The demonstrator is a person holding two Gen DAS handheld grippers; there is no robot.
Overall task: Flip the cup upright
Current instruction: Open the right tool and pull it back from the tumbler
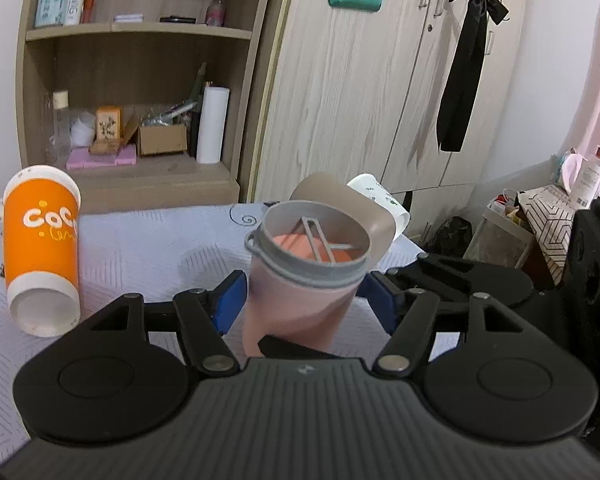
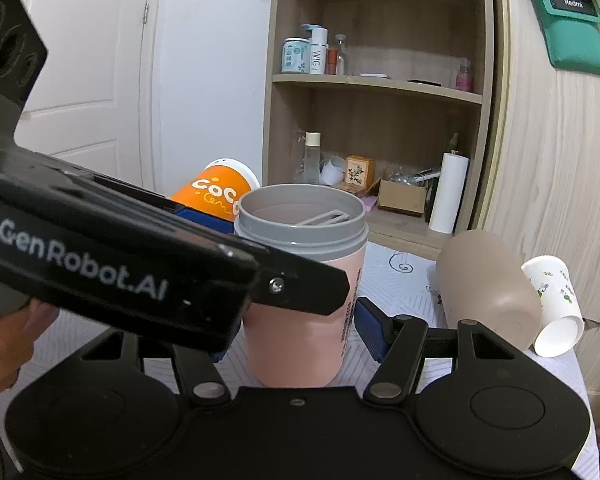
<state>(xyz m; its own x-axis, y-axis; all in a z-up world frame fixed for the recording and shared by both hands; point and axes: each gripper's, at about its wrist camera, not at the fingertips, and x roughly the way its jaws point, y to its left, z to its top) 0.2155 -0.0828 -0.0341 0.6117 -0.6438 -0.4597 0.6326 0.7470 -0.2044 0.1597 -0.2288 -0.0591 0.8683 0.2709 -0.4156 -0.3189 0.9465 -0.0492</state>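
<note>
Pink cup [image 2: 300, 312] upright — left hand-held gripper [image 2: 236, 280] across it

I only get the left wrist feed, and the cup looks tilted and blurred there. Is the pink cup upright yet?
Observer: From the right wrist, the pink cup looks upright, with its grey rim on top. Its base is hidden behind the tool's body.
Operator: Is the right tool on it?
Observer: The right tool straddles the cup. One blue pad sits right against the cup's wall, but the left tool hides the other, so I cannot tell if it grips.
Operator: And the white paper cup?
Observer: The white paper cup lies on its side beside the brown cup, with its open mouth facing the right wrist camera.
</note>
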